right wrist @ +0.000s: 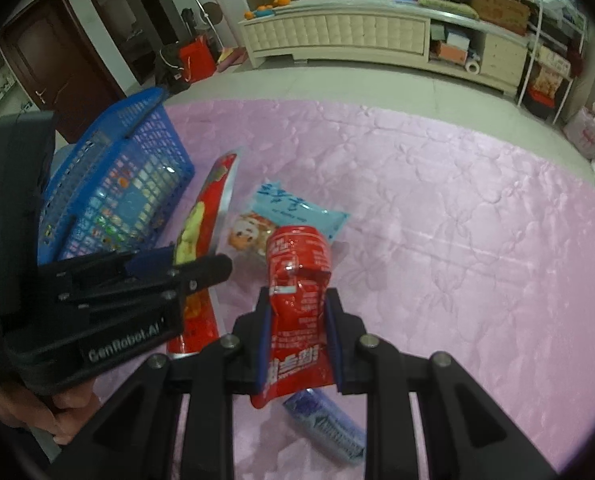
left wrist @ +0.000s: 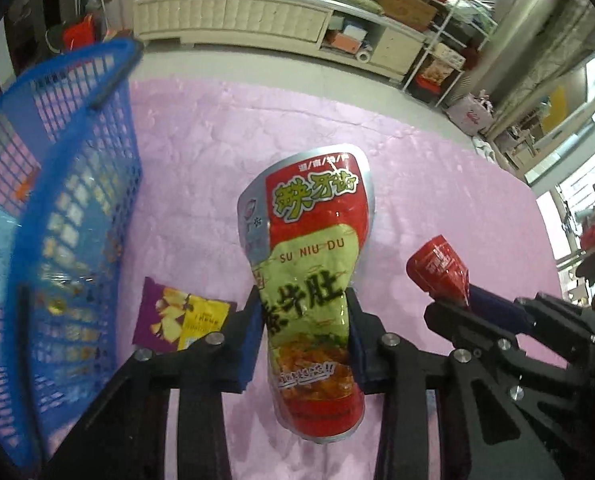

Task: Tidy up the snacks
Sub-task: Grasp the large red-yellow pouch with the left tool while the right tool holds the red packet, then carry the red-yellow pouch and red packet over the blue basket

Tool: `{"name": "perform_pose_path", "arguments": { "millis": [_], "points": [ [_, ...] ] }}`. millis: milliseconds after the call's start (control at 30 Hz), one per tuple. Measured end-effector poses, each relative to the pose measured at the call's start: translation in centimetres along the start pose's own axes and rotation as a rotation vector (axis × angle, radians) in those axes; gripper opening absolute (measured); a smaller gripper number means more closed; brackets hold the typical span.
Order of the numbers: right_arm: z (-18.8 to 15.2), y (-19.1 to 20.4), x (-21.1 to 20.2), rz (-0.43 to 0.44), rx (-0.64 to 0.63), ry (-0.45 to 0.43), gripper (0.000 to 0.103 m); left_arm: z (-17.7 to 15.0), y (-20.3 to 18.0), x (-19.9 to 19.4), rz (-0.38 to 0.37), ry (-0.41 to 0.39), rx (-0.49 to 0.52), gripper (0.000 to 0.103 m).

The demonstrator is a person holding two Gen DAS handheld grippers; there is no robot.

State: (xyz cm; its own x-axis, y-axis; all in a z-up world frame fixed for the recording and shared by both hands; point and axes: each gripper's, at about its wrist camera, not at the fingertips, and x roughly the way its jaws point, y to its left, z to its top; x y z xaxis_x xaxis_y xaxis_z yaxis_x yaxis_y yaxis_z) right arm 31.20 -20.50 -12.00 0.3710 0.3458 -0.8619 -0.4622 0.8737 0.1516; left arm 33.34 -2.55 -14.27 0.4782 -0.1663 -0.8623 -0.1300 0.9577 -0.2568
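- Your left gripper (left wrist: pixel 303 320) is clamped on the long pouch (left wrist: pixel 313 280), red and green with "SU NIU DU" printed on it; the blue pads pinch its waist so the pack bulges above and below them, and it hangs clear of the pink cover (left wrist: pixel 201 168).
- Your right gripper (right wrist: pixel 299 340) is closed on the red packet (right wrist: pixel 297 300), which is crumpled between the pads and lifted off the cover.
- Only the left wrist view shows the purple and yellow packet (left wrist: pixel 177 316), lying flat on the cover just left of your left gripper, near the foot of the basket (left wrist: pixel 77 200).
- Only the right wrist view shows the blue-grey packet (right wrist: pixel 329 428), flat on the cover under your right gripper, and the light blue packet (right wrist: pixel 293 208) with a cartoon face, lying just beyond the red one.
- The right wrist view takes in your left gripper from the side, with the pouch edge-on beside the basket and your hand (right wrist: pixel 57 412) beneath it; the left wrist view catches your right gripper at its lower right, the red packet poking from its tip.
- The blue mesh basket stands at the left edge of the cover; packets show through its walls, though what they are you cannot tell.
- Farthest off, across the grey floor, a cream cabinet (right wrist: pixel 337 32) runs along the wall.
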Motion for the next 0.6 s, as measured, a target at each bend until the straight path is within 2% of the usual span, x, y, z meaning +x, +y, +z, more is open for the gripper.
{"name": "perform_pose_path", "arguments": {
  "millis": [200,333,600],
  "points": [
    [-0.9,2.1,-4.1,0.002,0.055,-0.017,0.028,-1.4,0.2,-4.6,-0.029,-0.060,0.040,0.034],
    [-1.4,4.3,-7.2,-0.047,0.038,-0.049,0.028,-2.5,0.9,-7.7,-0.032,-0.081,0.059,0.034],
    [-2.0,8.4,-10.9,-0.045,0.035,-0.107,0.028,-3.9,3.0,-12.6,-0.036,-0.144,0.075,0.034]
  ]
}}
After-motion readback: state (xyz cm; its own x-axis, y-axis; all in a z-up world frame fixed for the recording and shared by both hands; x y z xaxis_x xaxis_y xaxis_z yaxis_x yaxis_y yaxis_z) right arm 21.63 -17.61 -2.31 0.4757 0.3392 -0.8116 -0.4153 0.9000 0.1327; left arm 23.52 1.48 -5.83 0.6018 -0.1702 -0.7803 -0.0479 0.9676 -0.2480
